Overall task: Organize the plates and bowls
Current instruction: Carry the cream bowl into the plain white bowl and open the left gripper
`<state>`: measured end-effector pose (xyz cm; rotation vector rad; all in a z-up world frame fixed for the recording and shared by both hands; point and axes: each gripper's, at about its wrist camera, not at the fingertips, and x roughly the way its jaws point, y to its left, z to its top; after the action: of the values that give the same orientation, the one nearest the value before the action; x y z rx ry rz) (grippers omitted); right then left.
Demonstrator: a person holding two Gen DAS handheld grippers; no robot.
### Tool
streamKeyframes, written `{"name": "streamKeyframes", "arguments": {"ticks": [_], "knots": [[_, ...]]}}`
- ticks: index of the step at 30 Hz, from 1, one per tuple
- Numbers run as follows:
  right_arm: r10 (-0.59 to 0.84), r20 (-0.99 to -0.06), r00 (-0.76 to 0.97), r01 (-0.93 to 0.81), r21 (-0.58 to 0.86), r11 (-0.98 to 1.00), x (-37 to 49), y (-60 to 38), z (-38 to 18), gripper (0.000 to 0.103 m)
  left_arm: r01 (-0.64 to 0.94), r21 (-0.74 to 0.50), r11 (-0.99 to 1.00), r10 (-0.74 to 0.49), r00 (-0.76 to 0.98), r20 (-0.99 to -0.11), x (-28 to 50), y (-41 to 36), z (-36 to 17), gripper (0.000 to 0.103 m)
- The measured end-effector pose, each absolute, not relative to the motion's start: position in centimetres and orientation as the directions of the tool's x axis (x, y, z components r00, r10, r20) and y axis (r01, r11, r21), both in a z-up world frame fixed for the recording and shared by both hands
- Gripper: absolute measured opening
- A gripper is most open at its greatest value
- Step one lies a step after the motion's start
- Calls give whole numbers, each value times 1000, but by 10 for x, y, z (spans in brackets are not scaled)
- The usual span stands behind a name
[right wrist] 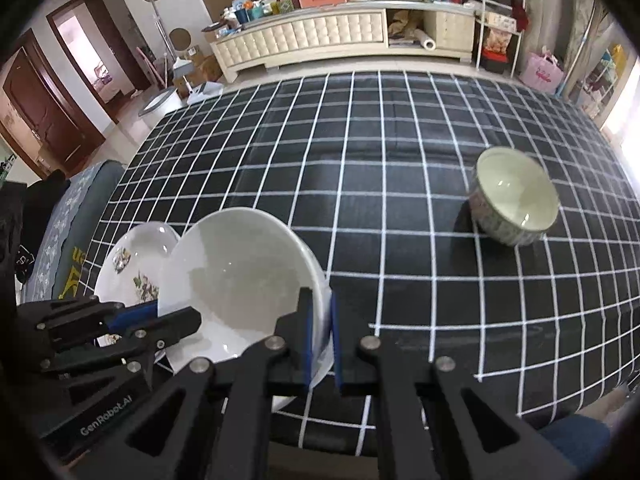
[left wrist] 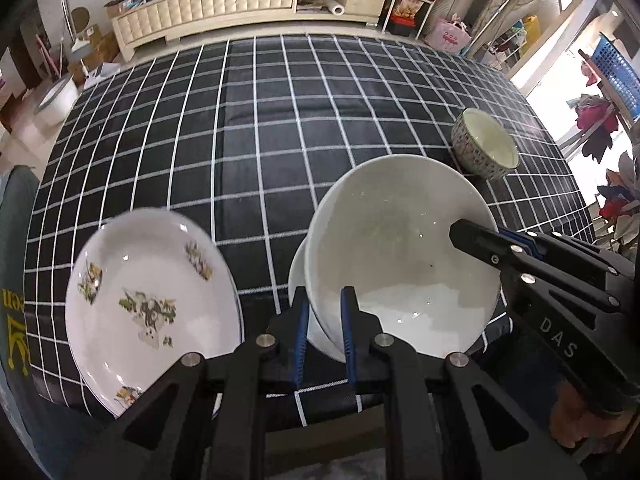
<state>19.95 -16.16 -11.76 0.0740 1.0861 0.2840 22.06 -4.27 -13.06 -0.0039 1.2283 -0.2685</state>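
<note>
Left wrist view shows both grippers' fingers point(left wrist: 347, 320) clamped on the white bowl point(left wrist: 400, 248); only right wrist view shows a doorway point(right wrist: 86, 60).

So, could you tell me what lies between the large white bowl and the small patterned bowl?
Nothing: only bare checked tablecloth separates the white bowl from the patterned bowl, clearest in the right wrist view.
</note>
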Motion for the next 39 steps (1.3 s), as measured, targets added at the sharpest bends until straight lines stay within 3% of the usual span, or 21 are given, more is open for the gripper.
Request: {"name": "streamKeyframes", "arguments": {"ticks": [13,32,39], "knots": [[283,-888,362,-163,239,957,194,-159,-149,11,193,-120,974,-172,278,-945,221,-43,-151,14],[274,-896,351,-157,232,960,195,-159,-150,14,174,-148,974,-195,296,-935,221,-35,-156,14],[216,-887,408,-172,158,972,187,-159,-132,19,178,-102,979,-161,356,-920,211,-27,-144,22]]}}
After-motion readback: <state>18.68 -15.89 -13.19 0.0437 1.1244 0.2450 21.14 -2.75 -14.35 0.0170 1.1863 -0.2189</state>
